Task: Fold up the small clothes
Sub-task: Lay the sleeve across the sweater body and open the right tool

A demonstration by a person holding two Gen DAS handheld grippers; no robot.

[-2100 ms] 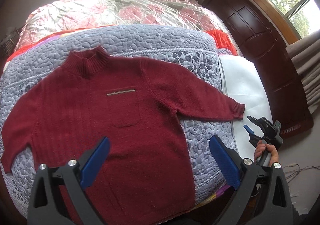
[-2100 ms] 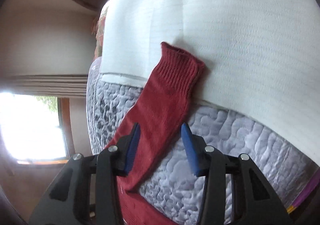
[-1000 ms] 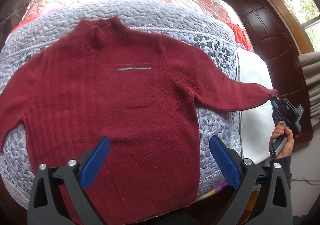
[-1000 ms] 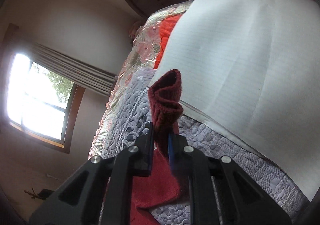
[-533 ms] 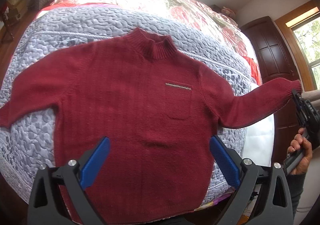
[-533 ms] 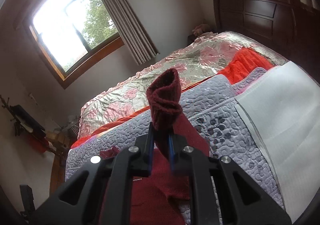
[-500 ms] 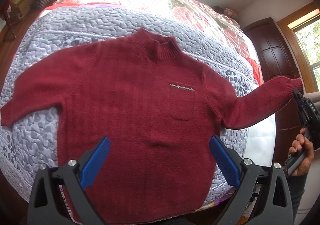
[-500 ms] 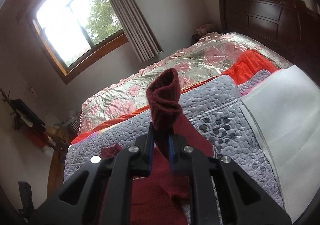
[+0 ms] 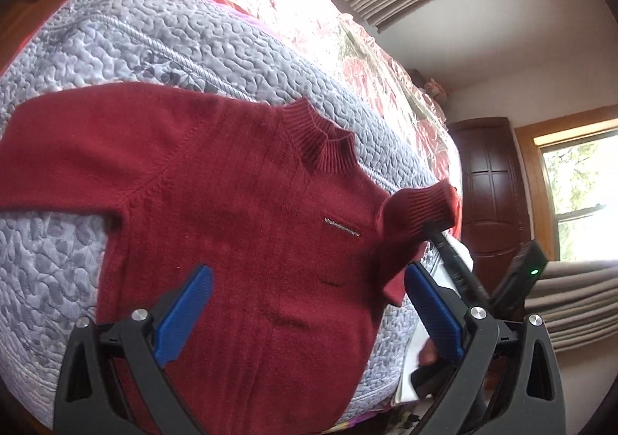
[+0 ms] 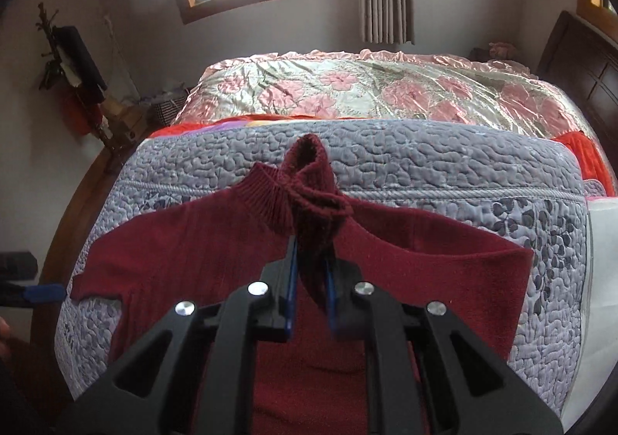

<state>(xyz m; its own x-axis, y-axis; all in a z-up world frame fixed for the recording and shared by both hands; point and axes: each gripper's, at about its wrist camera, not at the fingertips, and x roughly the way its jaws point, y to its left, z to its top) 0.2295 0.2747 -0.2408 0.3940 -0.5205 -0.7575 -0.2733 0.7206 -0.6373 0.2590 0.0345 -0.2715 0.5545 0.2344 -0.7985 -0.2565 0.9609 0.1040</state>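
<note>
Since half a second ago, the right gripper (image 10: 311, 299) has carried the sleeve cuff (image 9: 419, 209) inward from beyond the edge of the bed, so it now hangs over the chest of the red sweater (image 9: 239, 226), near the collar (image 9: 320, 143). Its jaws are clamped tight on the cuff, which bunches up between the blue pads (image 10: 292, 294). The sleeve bends back in a fold (image 10: 483, 269) over the sweater's right side. The sweater lies face up on the grey quilt (image 9: 162, 37) spread across the bed, with its other sleeve (image 9: 69, 149) stretched flat to the side and the small chest pocket with a silver zip (image 9: 342, 228) showing. The left gripper (image 9: 309, 313) hovers above the sweater's lower body, jaws spread wide and holding nothing. A flowered bedspread (image 10: 370, 95) covers the far part of the bed.
</note>
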